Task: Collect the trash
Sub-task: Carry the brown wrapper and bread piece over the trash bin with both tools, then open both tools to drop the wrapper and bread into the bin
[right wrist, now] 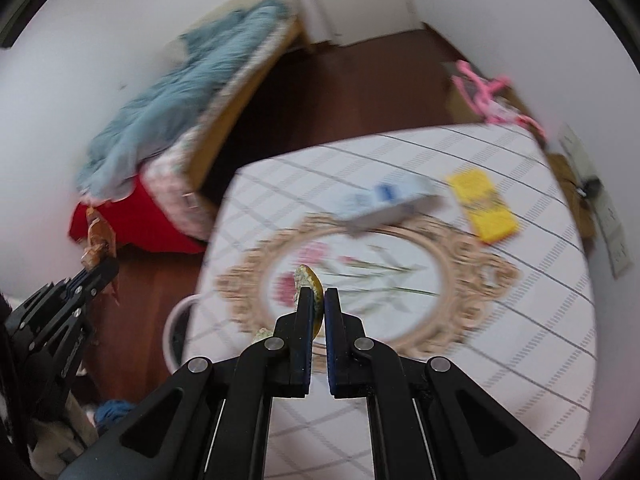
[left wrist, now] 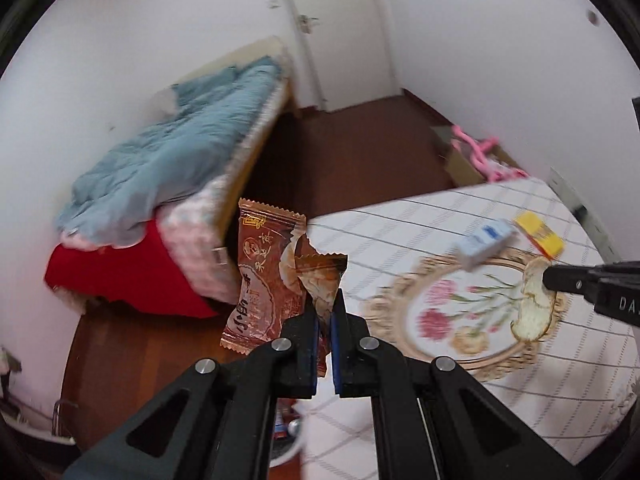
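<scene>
My left gripper is shut on a torn brown snack wrapper and holds it in the air past the table's left edge. It also shows at the left of the right wrist view, with the wrapper in it. My right gripper is shut on a piece of fruit peel above the table. In the left wrist view the peel hangs from the right gripper. A blue and white box and a yellow packet lie on the table.
The table has a checked white cloth with a floral oval print. A white bin rim shows below the table's left edge. A bed with a blue quilt stands to the left. Pink hangers lie in a cardboard box beyond the table.
</scene>
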`<state>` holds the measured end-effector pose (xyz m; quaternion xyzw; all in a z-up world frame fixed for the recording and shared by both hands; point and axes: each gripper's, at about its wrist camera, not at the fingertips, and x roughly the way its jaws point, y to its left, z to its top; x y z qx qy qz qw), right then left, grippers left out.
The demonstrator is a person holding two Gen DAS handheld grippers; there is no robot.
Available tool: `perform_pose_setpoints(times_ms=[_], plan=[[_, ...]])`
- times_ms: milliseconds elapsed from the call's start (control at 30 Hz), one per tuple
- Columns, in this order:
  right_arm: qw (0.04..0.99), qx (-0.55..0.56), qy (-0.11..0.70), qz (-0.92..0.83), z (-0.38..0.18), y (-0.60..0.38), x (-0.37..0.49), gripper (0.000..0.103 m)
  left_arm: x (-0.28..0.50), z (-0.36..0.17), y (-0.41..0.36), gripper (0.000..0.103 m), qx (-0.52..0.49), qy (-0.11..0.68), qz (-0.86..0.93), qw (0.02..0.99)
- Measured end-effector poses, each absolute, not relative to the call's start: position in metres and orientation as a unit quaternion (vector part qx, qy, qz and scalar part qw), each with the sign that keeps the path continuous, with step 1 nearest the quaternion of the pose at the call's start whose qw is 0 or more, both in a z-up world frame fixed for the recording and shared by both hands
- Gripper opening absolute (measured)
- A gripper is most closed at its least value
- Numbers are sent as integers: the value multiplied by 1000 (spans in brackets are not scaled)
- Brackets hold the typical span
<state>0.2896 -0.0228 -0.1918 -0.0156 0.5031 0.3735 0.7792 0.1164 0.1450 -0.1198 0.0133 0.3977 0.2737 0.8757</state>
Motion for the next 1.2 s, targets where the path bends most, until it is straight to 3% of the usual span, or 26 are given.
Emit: perform_pose_setpoints(times_ms=[200,300,433,533,867,900,933,967,1000,1033,1133,1200], plan=[[748,-47,500,433,-185,72,239,6,58,-123,214,2,-42,397,319,860],[729,-65,511,452,-201,124,214,6,32,-147,258,2,-119,413,315,846],[695,-103,541,461,-244,197,188,6,4,-201,325,3,-281,432,279,810],[672,-123,568,458,-279,237,178,6,-8,-233,355,3,-344,439,267,786],[616,-193,624,441,-371,330,155,7,-29,-303,415,7,-439,467,272,718],[611,-202,628,438,-379,336,152,7,-32,-305,419,11,-436,473,277,713],[605,-213,632,435,-386,341,150,11,-34,-308,421,27,-430,481,288,707],[602,-232,633,429,-393,347,146,25,-38,-311,424,42,-429,486,297,701],[601,-239,633,426,-396,349,144,35,-42,-313,426,76,-431,484,301,700],[600,-244,633,425,-399,351,141,54,-47,-313,426,88,-429,477,311,701],[598,-255,628,426,-403,350,135,71,-60,-314,426,90,-425,474,331,697],[598,-261,627,426,-402,348,132,83,-66,-315,425,101,-413,481,346,692]])
